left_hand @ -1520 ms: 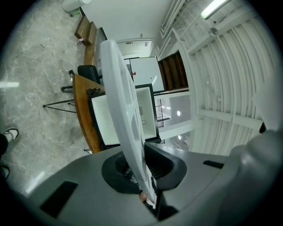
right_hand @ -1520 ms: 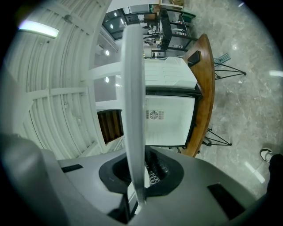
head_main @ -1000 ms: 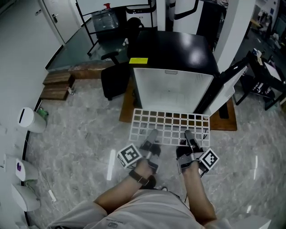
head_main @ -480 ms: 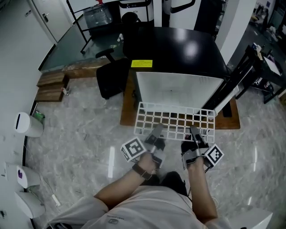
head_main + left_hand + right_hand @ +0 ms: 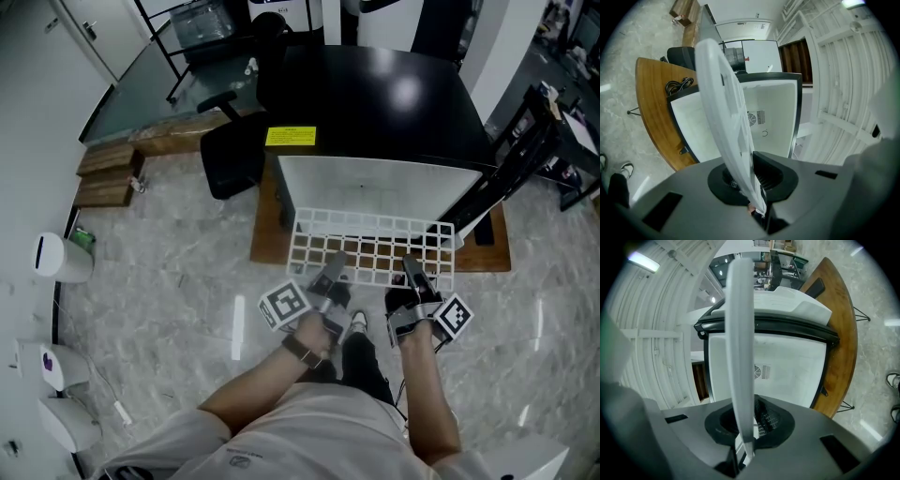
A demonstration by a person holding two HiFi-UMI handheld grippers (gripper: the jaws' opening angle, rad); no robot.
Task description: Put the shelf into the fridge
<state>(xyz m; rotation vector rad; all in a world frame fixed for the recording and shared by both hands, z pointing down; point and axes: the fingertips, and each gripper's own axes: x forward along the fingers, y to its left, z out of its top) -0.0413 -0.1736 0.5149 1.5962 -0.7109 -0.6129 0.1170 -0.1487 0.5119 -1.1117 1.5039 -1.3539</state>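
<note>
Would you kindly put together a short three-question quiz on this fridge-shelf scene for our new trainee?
1. True or false: the left claw and the right claw are both shut on the near edge of the white grid shelf.
2. Pick one. The fridge has its door: A open; B shut; C taken off.
3. Fill the gap: the fridge stands on a ____ platform.

Key: 1 true; 2 A; 3 wooden.

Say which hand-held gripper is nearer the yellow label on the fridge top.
Left. In the head view the left hand-held gripper is below the yellow rectangular label, slightly right; the right hand-held gripper is much farther right.
</note>
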